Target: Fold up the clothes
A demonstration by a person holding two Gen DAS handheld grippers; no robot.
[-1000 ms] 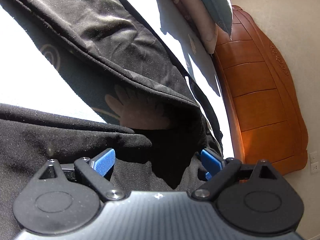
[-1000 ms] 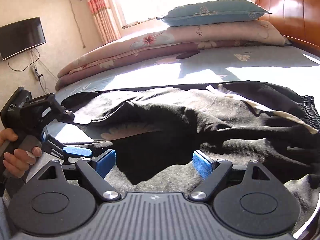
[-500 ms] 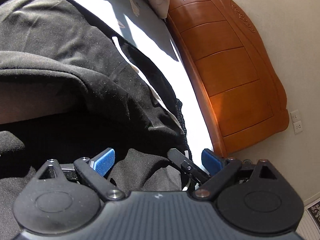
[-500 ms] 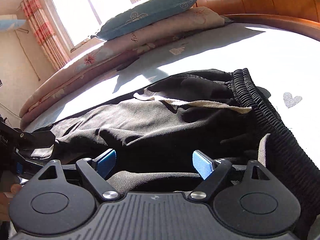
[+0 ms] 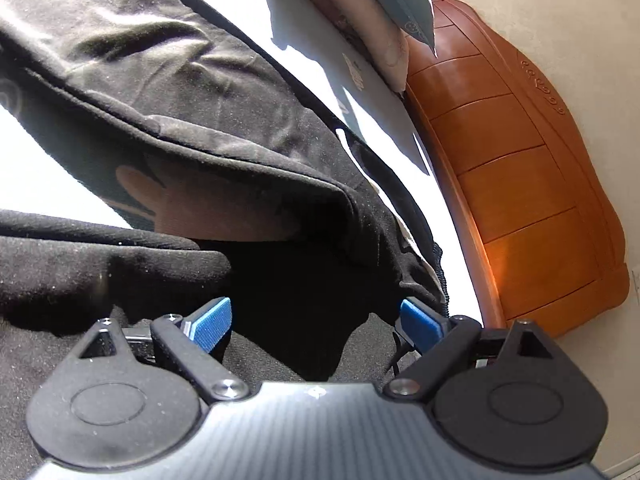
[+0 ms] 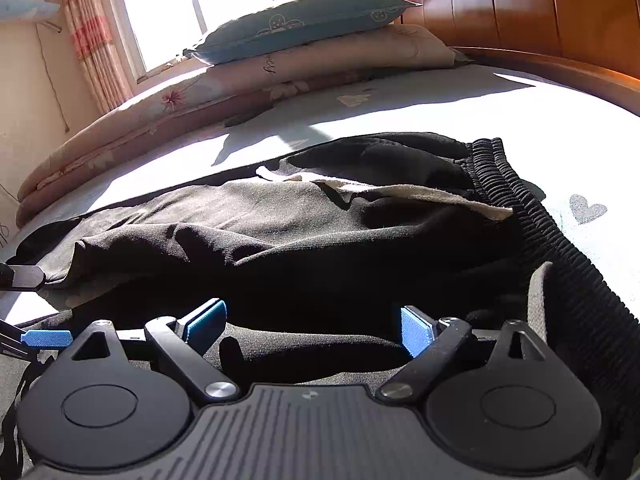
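Lying across the sunlit bed (image 6: 500,104), the black trousers (image 6: 280,232) are spread out and rumpled, with the ribbed elastic waistband (image 6: 532,216) running at 2 o'clock in the right wrist view. A pale inner lining strip (image 6: 400,194) shows near the waistband. The right hand-held gripper (image 6: 312,326) is low over the dark cloth and its jaws are opening; fabric lies between them, but the blue pads (image 6: 416,332) do not press on it. The left hand-held gripper (image 5: 316,320) has its jaws wide apart too, with a fold of the trousers (image 5: 192,80) between and below them, not clamped. At 12 o'clock, a teal pillow (image 6: 304,24) rests on a folded floral quilt (image 6: 224,96). The wooden headboard (image 5: 520,184) stands at 3 o'clock in the left wrist view.
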